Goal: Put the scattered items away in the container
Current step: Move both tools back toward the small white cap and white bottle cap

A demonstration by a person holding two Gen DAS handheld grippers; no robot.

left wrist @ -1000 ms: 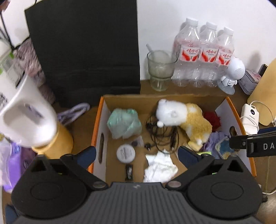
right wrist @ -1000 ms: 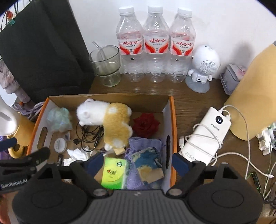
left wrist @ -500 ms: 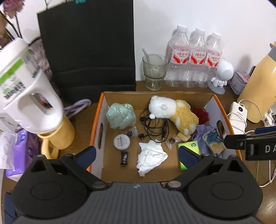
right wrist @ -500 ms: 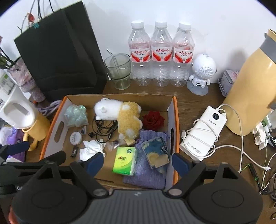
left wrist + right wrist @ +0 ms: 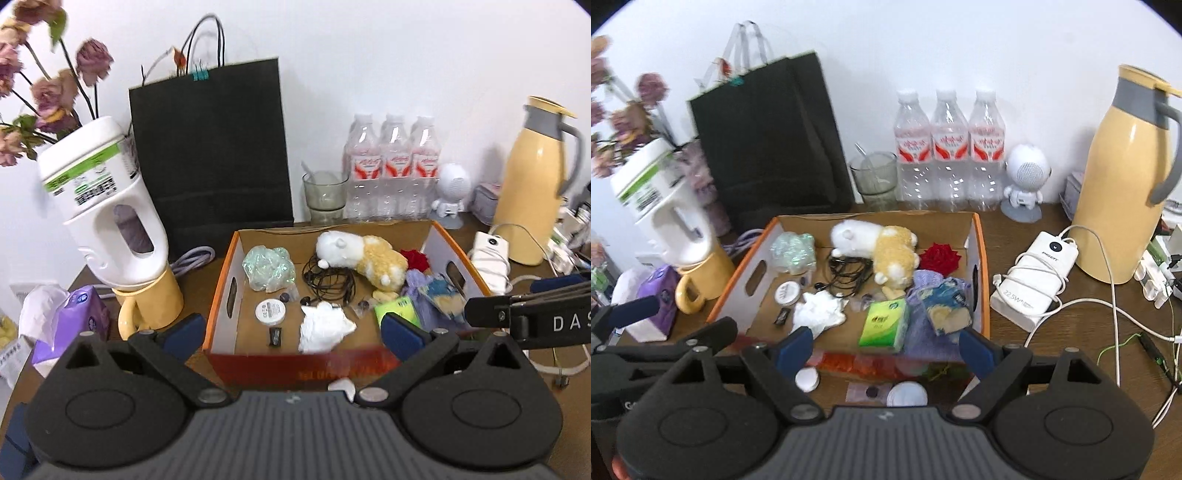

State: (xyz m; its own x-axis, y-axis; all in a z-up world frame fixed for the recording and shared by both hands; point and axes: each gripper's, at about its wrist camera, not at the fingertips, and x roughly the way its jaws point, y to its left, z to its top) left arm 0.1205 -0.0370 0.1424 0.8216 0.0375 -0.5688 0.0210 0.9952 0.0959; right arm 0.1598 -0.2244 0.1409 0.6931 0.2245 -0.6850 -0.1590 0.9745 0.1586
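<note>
A cardboard box [image 5: 221, 280] [image 5: 984, 280] with an orange rim holds a white-and-yellow plush toy [image 5: 369, 254] [image 5: 882, 247], black earphones [image 5: 328, 280], a crumpled tissue [image 5: 820, 314], a green tissue pack [image 5: 884, 323], a red rose [image 5: 940, 256] and a round tin [image 5: 270, 310]. On the table before its front wall lie a white cap [image 5: 806, 379], a white lid [image 5: 907, 395] and a small clear bag [image 5: 868, 391]. My left gripper [image 5: 291, 332] and right gripper [image 5: 884, 349] hover side by side in front of the box, both open and empty.
A black paper bag [image 5: 210, 147], a glass [image 5: 873, 177] and three water bottles [image 5: 949, 147] stand behind the box. Left of it: a white bottle [image 5: 107, 206] on a yellow mug [image 5: 147, 306]. Right: a power bank [image 5: 1034, 280], cables, a yellow jug [image 5: 1123, 177].
Both grippers have drawn back from over the box and tipped upward. The box's front wall and the small items before it have come into view. The fingers have kept their spread.
</note>
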